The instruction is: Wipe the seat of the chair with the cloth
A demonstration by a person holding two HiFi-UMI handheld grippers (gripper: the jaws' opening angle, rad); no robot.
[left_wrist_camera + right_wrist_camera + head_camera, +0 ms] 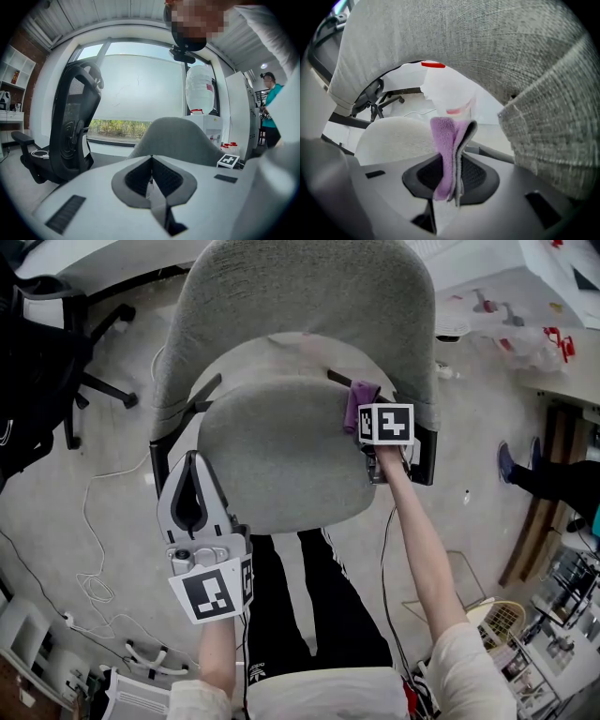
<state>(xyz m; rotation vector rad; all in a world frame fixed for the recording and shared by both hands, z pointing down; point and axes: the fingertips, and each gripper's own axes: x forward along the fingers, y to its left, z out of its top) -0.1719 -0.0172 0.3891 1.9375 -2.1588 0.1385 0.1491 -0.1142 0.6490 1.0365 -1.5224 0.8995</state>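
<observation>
the purple cloth (449,152) is pinched in the right tool (454,171), folded lengthwise, its free end sticking up past the jaw tips. the jaws are clamped on it. in the head view the cloth (360,401) sits at the back right corner of the chair seat (272,460), just where the seat meets the grey backrest (300,306) and close to the black right armrest (425,454). whether the cloth actually touches the seat fabric is not clear from any view. the right gripper view shows the pale seat (393,136) below and beyond the cloth, with the coarse weave of the backrest arching over it.

the left tool (193,461) is held at the seat's front left edge, tips pointing toward the chair. its jaws are together with nothing between them, which the left gripper view confirms.

the person's legs in black trousers with white stripes (305,615) stand right against the front of the seat. further out, a white cable (92,521) trails across the grey floor (112,456), and a black office chair (47,362) stands off to the left. the left gripper view shows that chair before a large window (136,89), and a water bottle on a dispenser (199,89).
</observation>
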